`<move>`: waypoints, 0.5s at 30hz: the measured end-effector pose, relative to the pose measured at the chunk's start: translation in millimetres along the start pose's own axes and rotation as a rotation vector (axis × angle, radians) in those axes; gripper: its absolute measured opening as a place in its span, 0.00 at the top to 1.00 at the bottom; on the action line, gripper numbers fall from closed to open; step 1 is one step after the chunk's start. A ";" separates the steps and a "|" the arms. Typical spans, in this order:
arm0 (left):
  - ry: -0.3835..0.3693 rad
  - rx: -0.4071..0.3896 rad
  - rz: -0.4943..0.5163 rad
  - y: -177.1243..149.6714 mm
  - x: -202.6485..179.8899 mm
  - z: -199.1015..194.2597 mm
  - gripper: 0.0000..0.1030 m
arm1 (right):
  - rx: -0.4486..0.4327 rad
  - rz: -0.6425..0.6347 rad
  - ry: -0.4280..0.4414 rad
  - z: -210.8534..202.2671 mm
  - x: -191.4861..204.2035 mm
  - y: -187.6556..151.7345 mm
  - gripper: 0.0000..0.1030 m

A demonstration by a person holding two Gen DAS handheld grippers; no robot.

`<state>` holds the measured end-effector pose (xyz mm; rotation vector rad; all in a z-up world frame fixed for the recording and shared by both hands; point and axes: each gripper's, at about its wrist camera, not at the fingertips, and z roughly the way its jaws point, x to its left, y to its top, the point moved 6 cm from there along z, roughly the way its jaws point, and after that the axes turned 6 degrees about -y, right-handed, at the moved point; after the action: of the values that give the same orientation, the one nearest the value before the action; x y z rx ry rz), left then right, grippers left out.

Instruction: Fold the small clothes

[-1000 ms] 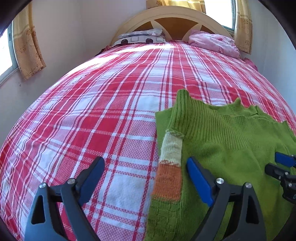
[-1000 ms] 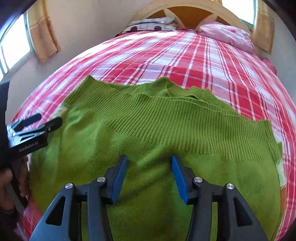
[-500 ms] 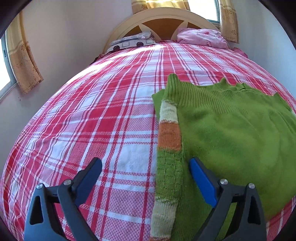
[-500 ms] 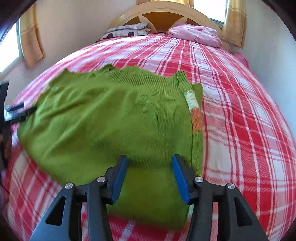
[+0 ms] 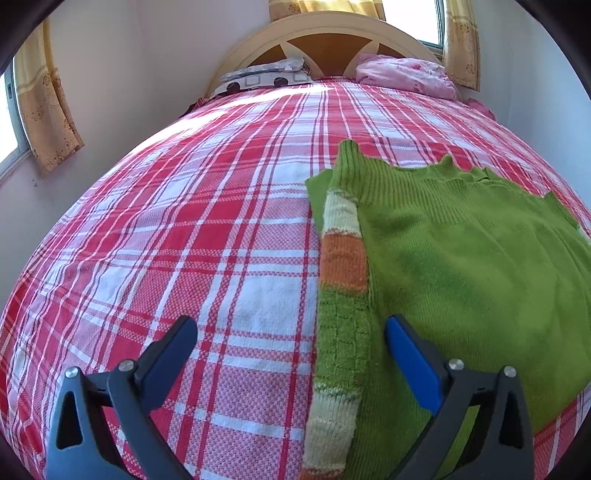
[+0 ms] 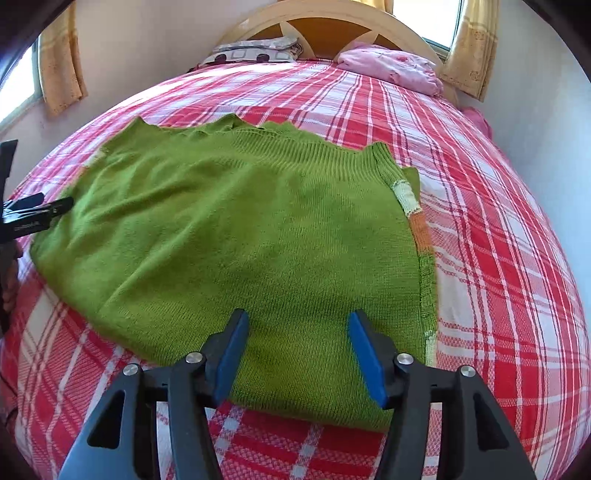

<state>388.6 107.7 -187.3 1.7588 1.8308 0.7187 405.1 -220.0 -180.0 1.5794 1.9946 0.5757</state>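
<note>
Green knit sweater (image 6: 236, 236) flat on bed (image 5: 184, 258), soft and limp under right gripper (image 6: 295, 350) and beside left gripper (image 5: 291, 350), both fingers just spread, empty; best pinched at striped sleeve (image 5: 343, 258) edge between left fingers.

A bed (image 5: 184, 240) under a red-and-white plaid sheet is filling most of the room. An arched cream headboard (image 5: 325, 29) with orange panels is standing against pale walls (image 5: 147, 55). A patterned grey pillow (image 5: 266, 75) and a pink bundle (image 5: 406, 77) are lying at its foot. Daylight is coming through windows hung with yellow curtains (image 5: 44, 118) on both sides, brightening the sheet.
</note>
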 end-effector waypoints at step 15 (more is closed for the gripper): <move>-0.035 0.004 0.034 -11.2 18.0 -13.1 0.00 | -0.068 -0.148 0.054 -12.0 88.7 18.0 0.43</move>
<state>370.8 124.9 -185.1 1.7983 1.7845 0.6930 395.0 -129.7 -172.0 1.3764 2.0878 0.6260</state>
